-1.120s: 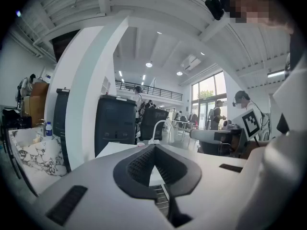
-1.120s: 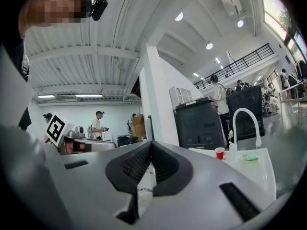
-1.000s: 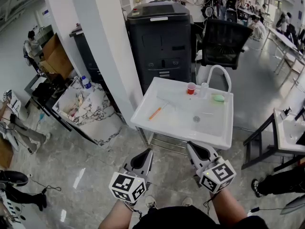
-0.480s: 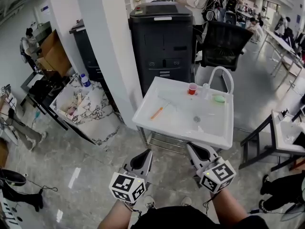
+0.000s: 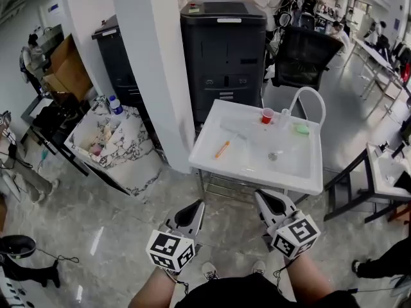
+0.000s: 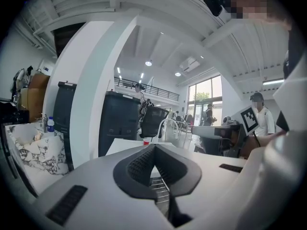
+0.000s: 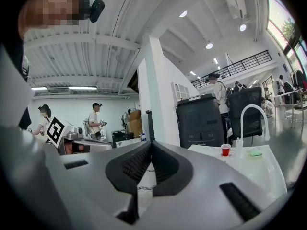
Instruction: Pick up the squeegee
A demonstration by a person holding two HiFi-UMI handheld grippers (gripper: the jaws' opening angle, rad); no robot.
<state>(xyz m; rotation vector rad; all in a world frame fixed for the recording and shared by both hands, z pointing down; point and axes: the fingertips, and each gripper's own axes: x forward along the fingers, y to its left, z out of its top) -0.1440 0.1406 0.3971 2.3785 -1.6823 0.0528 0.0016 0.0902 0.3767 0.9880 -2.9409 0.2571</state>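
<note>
Head view: the squeegee (image 5: 224, 146), orange-handled, lies untouched in the left part of the white sink (image 5: 212, 167) at frame centre. My left gripper (image 5: 194, 209) and right gripper (image 5: 264, 199) sit low in the frame, well apart from it, jaws closed on nothing. Judgement: no step is done; approach, opening and grasp remain.

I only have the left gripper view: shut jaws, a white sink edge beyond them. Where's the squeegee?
Observer: The head view shows the squeegee lying in the left half of the sink, with its orange handle nearest us.
Operator: Anything close to it?
Observer: A green sponge lies at the back right corner, well apart from it.
Operator: And the right gripper?
Observer: The right gripper is shut and empty, short of the sink.
</note>
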